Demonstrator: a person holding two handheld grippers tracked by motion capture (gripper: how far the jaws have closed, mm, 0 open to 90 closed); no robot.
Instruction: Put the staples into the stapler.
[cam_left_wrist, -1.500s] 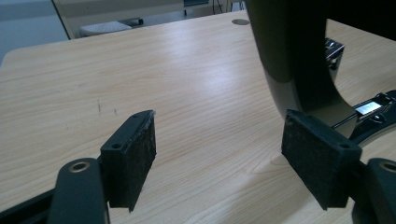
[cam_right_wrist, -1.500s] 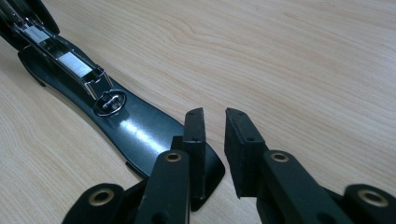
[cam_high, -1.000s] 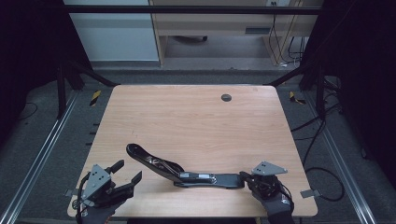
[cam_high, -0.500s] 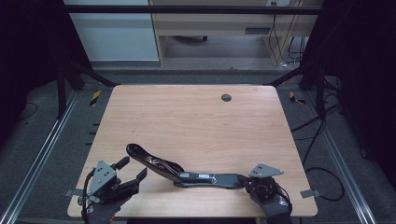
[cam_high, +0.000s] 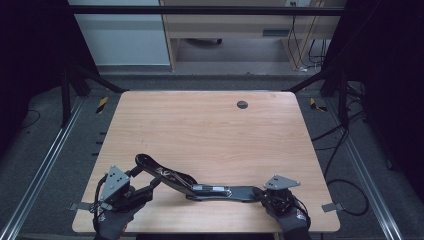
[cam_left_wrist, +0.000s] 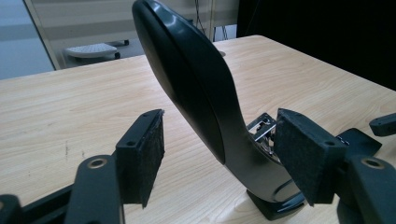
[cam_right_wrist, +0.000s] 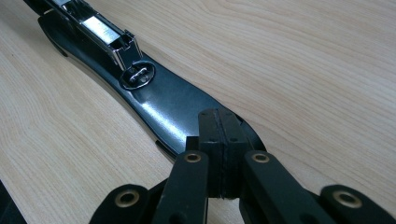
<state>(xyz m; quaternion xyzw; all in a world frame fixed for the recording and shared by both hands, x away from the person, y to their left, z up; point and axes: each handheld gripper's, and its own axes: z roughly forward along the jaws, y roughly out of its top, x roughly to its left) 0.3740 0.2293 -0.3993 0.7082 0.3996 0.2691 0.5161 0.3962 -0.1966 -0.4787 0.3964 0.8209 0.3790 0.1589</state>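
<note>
Here, a black stapler (cam_high: 200, 185) lies swung fully open along the near edge of the wooden table (cam_high: 210, 130), betw. the two grippers. Left gripper (cam_high: 142, 182) jaws spread, w/ the raised top arm (cam_left_wrist: 196, 79) standing between the pads (cam_left_wrist: 147, 154), not touching either. Right gripper (cam_right_wrist: 219, 154) jaws pressed together, tips at the stapler base's (cam_right_wrist: 173, 105) end; whether they pinch its edge, can't tell.

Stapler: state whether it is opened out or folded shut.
Opened out. The stapler's base lies flat on the table, metal magazine exposed, while its top arm rises between the left gripper's open jaws.
</note>
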